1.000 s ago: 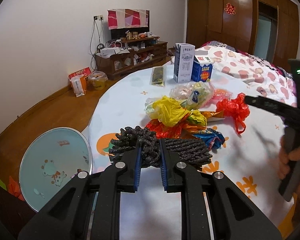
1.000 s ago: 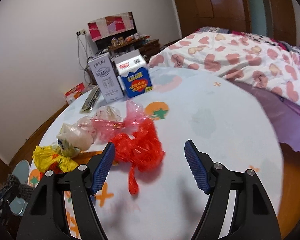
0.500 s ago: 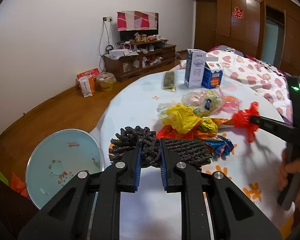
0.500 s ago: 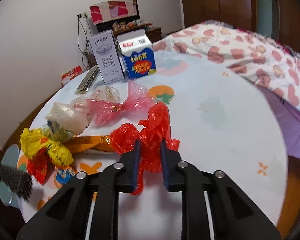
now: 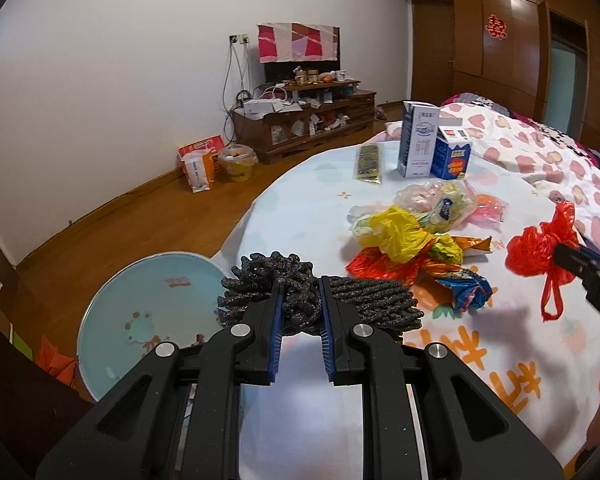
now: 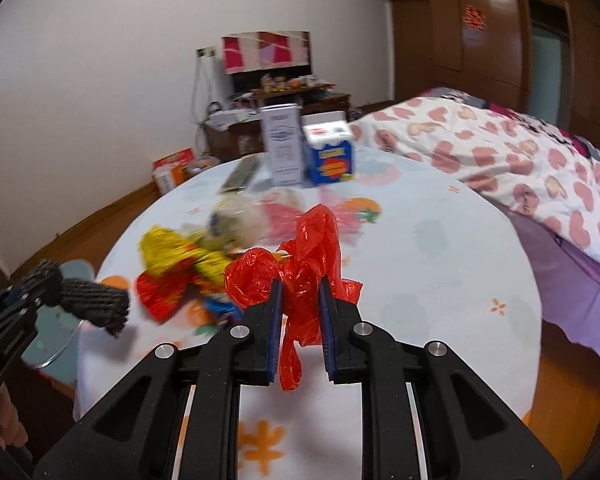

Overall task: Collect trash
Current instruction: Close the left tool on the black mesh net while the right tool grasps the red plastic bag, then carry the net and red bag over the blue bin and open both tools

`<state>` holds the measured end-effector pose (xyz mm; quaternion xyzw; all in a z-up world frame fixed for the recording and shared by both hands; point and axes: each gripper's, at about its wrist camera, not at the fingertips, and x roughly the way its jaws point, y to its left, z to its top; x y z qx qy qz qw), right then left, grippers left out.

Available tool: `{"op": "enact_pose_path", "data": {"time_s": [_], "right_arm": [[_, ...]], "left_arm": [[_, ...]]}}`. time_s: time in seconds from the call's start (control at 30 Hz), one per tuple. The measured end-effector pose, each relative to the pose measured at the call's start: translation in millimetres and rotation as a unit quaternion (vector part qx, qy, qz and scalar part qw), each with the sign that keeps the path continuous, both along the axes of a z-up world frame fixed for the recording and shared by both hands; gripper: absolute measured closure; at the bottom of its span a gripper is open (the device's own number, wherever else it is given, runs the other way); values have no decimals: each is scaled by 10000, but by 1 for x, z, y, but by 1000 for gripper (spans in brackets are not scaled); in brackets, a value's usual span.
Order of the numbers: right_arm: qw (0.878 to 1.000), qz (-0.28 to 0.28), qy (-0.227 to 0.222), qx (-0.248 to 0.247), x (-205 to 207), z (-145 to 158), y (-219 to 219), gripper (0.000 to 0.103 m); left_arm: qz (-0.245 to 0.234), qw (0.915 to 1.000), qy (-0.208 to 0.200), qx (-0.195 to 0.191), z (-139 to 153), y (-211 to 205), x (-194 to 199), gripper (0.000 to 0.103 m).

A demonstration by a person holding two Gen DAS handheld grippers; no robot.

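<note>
- The right gripper (image 6: 300, 300) is clamped on the red plastic bag (image 6: 300, 272) at lower centre of the right wrist view; the bag hangs crumpled between the blue pads, clear of the tablecloth (image 6: 440, 280), likely for carrying to a bin
- The left gripper (image 5: 300, 304) pinches a dark knitted bundle (image 5: 320, 300) at lower centre of its view, jaws nearly together
- Remaining trash (image 5: 412, 240), yellow, orange and clear wrappers, lies heaped mid-table, centre right
- Two cartons (image 5: 432, 146) stand upright behind it, probably not trash
- A pale blue basin (image 5: 148, 304) sits low at lower left, beside the table edge
</note>
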<state>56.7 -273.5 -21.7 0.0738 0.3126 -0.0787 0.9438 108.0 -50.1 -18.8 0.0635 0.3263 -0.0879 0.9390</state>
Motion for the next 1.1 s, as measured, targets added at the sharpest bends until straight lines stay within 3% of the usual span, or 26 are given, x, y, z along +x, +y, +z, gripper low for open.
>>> {"op": "enact_pose_path", "data": {"time_s": [1.1], "right_arm": [[9898, 1409, 157, -125, 25, -4, 121, 85]], "left_arm": [[1157, 9932, 82, -107, -6, 109, 0, 87]]}}
